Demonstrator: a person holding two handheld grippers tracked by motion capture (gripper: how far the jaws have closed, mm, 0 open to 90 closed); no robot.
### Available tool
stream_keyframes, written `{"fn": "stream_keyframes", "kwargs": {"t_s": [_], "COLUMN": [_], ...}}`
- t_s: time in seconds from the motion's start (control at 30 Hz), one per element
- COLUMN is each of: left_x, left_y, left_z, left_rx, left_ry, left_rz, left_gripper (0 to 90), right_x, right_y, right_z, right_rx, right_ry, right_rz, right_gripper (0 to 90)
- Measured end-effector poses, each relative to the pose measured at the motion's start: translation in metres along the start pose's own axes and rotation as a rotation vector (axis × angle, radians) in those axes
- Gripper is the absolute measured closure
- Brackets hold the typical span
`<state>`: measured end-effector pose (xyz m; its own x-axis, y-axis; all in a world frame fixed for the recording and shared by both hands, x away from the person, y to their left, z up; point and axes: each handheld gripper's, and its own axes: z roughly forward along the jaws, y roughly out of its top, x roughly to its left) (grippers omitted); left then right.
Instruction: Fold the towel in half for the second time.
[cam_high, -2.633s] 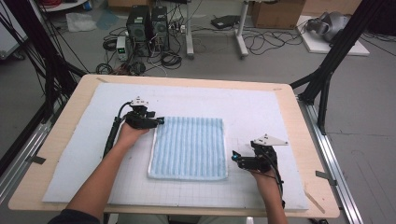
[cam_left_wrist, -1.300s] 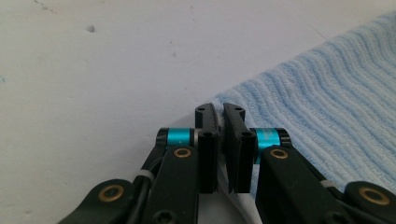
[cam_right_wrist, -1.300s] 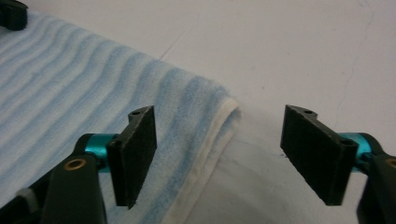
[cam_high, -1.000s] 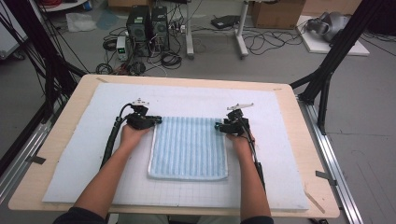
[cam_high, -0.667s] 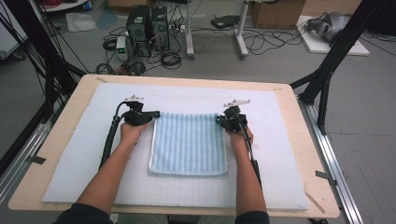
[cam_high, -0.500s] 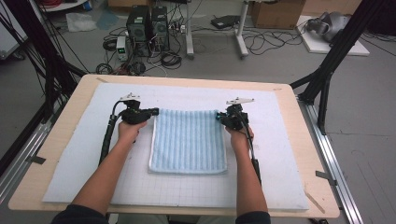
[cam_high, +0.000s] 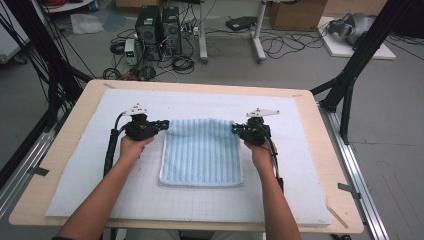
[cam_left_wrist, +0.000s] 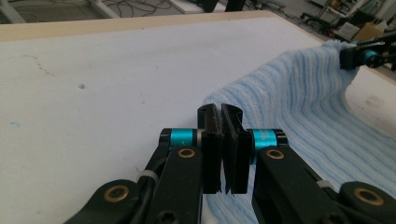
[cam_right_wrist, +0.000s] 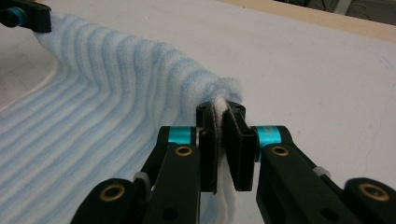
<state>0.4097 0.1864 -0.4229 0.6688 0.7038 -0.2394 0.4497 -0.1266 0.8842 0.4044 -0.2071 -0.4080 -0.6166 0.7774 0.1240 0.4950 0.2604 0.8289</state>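
Note:
A light blue striped towel (cam_high: 202, 155) lies on the white mat (cam_high: 75, 190), and its far edge is lifted off the mat. My left gripper (cam_high: 165, 124) is shut on the towel's far left corner. My right gripper (cam_high: 235, 129) is shut on the far right corner. In the left gripper view the jaws (cam_left_wrist: 220, 109) are pressed together on the towel (cam_left_wrist: 303, 102), with the right gripper (cam_left_wrist: 362, 56) holding the other corner farther off. In the right gripper view the pads (cam_right_wrist: 220, 109) pinch a fold of the towel (cam_right_wrist: 107, 93), which sags towards the left gripper (cam_right_wrist: 23, 16).
The mat covers most of a wooden table (cam_high: 45, 165). Black frame posts (cam_high: 355, 65) stand at the table's right and left. Computer towers (cam_high: 157, 25) and cables sit on the floor beyond the far edge.
My right hand came from the towel's near right side to its far right corner and shut on it. Both grippers then rose a little, lifting the far edge.

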Motion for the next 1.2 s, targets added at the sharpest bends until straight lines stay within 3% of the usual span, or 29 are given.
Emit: {"fn": "stream_keyframes", "kwargs": {"t_s": [0.17,0.23,0.3,0.4,0.6,1.03,1.2], "left_x": [-0.01,-0.015,-0.02,-0.026,-0.032,-0.057,-0.062], "left_y": [-0.006,-0.008,-0.013,-0.021,-0.034,-0.057,-0.064], "left_z": [-0.013,-0.018,-0.024,-0.033,-0.045,-0.065,-0.072], "left_rx": [-0.033,-0.023,-0.04,-0.043,-0.055,-0.023,-0.017], "left_ry": [-0.016,-0.029,-0.039,-0.054,-0.075,-0.144,-0.148], "left_rz": [0.015,0.023,0.031,0.045,0.048,0.09,0.087], "left_gripper": [86.2,86.1,86.1,86.1,86.0,85.7,85.6], "right_x": [0.007,0.01,0.015,0.023,0.031,0.042,0.047], "right_y": [-0.008,-0.011,-0.013,-0.017,-0.031,-0.065,-0.071], "right_z": [-0.01,-0.014,-0.017,-0.026,-0.039,-0.058,-0.067], "right_rx": [-0.01,-0.011,0.011,-0.022,-0.021,-0.037,-0.043], "right_ry": [0.02,0.033,0.049,0.063,0.075,0.101,0.102], "right_rz": [-0.008,-0.011,-0.01,-0.034,-0.036,-0.025,-0.031], "right_gripper": [84.0,84.0,83.9,84.0,83.9,83.5,83.2]}}
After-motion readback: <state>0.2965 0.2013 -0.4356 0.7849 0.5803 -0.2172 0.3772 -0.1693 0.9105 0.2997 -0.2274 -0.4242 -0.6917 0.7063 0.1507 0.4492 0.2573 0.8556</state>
